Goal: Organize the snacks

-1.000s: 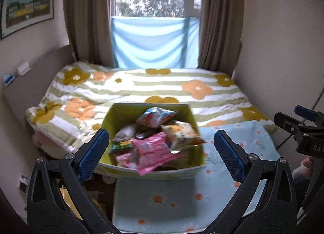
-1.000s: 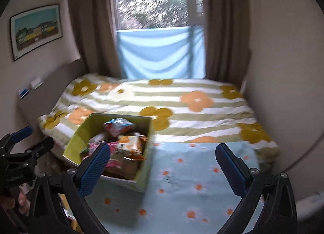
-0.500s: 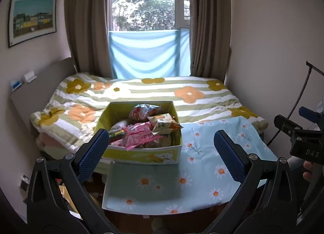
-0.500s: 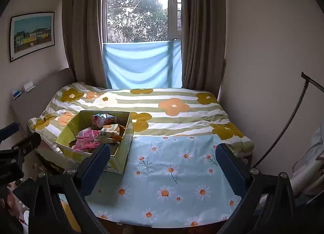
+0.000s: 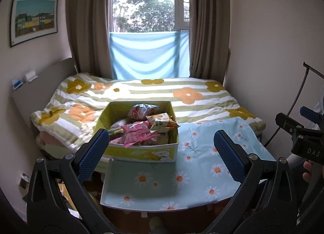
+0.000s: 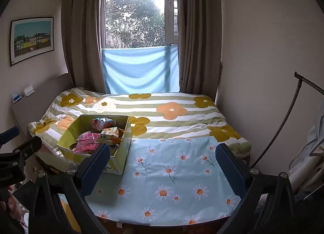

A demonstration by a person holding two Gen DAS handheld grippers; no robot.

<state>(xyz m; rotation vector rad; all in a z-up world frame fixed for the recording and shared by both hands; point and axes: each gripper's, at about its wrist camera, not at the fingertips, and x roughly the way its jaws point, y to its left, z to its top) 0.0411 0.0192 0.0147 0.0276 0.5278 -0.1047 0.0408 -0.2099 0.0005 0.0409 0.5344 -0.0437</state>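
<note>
A yellow-green cardboard box (image 5: 141,153) full of snack packets sits at the left of a light blue daisy cloth (image 5: 182,175) on the foot of the bed. A pink packet (image 5: 135,135) and a cream packet (image 5: 162,121) lie on top. The box also shows in the right wrist view (image 6: 119,151). My left gripper (image 5: 161,156) is open and empty, held back from the box. My right gripper (image 6: 162,166) is open and empty, over the daisy cloth (image 6: 172,173) to the right of the box.
The bed has a striped flower quilt (image 5: 151,94) behind the box. A headboard (image 5: 40,86) stands at the left, a wall at the right. A window with curtains and a blue cloth (image 5: 148,55) is at the back. A dark curved rod (image 6: 283,122) stands at the right.
Both grippers have pulled back and up from the box, so the box and bed look smaller and farther. Both stay open and empty.
</note>
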